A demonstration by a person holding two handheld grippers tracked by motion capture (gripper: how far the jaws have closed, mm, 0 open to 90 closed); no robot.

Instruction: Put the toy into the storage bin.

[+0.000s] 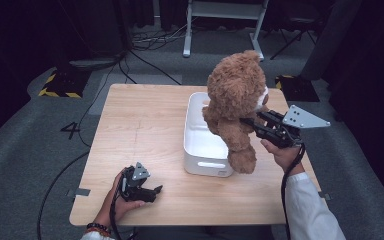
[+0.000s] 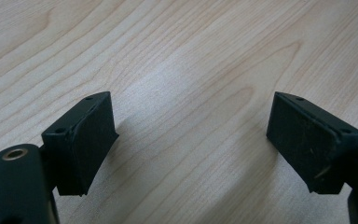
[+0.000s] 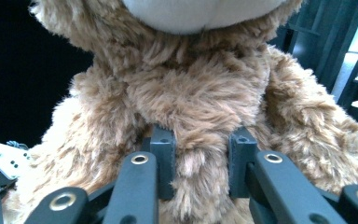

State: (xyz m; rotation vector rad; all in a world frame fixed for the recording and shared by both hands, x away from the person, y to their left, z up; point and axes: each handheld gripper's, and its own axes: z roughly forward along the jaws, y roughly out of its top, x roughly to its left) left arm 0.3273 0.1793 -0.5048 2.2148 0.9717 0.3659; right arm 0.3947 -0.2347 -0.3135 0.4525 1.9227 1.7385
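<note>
One right gripper [image 1: 247, 122] pinches the teddy bear [image 1: 236, 100] over the bin [image 1: 200, 145]; left gripper [image 1: 155, 190] gapes.

Pretty dim room overall, dark curtains [image 1: 25, 30] or black walls all around. Grey carpet floor [image 1: 20, 150] underneath, with black cables [image 1: 60, 175] snaking across it and a tangle [image 1: 155, 37] further back. Light wood table [image 1: 140, 130] in the middle, visible grain, soft glare on top. White metal frame legs [image 1: 220, 20] of some other furniture at the far end. Yellow-black hazard tape [image 1: 60, 82] on a dark base at the left, another [image 1: 292, 87] at the right. Number 4 [image 1: 71, 130] marked on the carpet. Bits of grey tape [image 1: 80, 192] by the table's near corners.
</note>
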